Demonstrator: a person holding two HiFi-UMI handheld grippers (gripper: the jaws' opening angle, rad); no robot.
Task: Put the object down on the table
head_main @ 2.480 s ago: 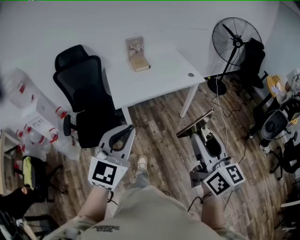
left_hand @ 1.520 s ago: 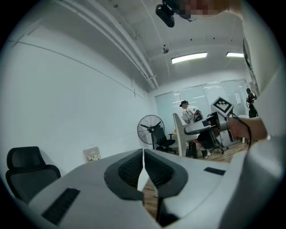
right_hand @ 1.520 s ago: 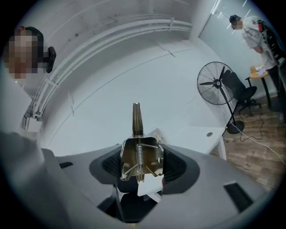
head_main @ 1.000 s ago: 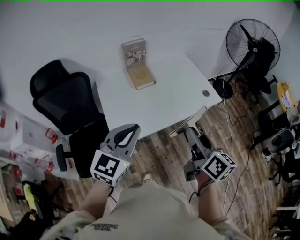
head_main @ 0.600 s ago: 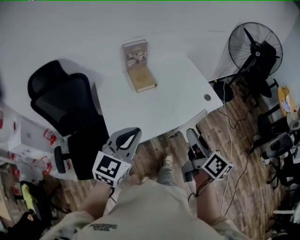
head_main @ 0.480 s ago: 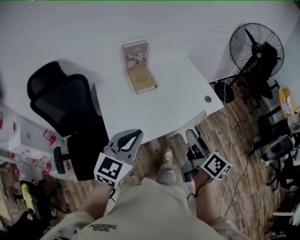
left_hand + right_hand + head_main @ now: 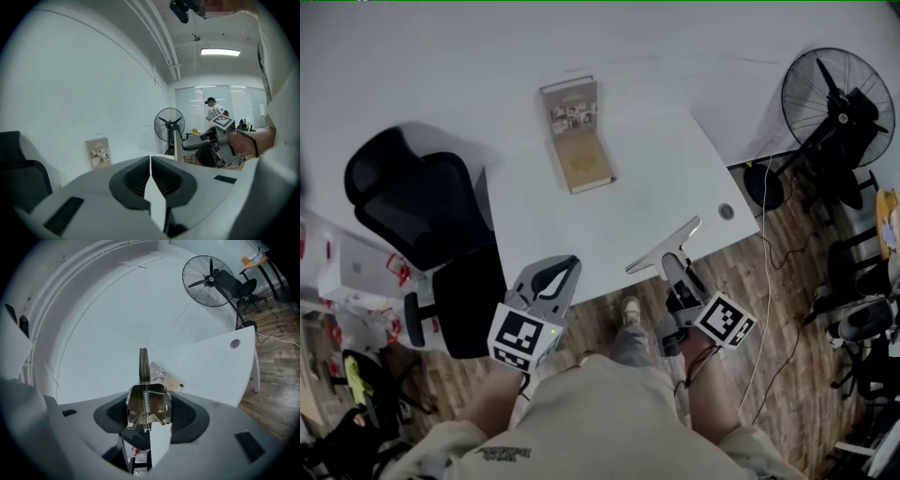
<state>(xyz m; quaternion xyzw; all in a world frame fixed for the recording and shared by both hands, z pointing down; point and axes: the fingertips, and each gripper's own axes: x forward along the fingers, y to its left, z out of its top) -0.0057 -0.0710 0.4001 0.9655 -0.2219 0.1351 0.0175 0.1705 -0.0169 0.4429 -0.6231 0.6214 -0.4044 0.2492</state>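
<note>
Plain white wall [image 7: 441, 47] across the top. White table [image 7: 647, 187] set against it, black office chair [image 7: 412, 202] just beside its left end, black standing fan [image 7: 839, 94] near its right corner. Dark wood-plank floor [image 7: 787, 300] crossed by a loose cable [image 7: 766, 244]. Long ceiling light [image 7: 220, 52] glowing overhead.

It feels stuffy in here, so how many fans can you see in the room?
1. The black standing fan is on the wooden floor, upper right in the head view, past the white table's corner. Others may be hidden.

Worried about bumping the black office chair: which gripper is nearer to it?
Left. The left gripper is just right of the office chair; the right gripper is farther right again.
</note>
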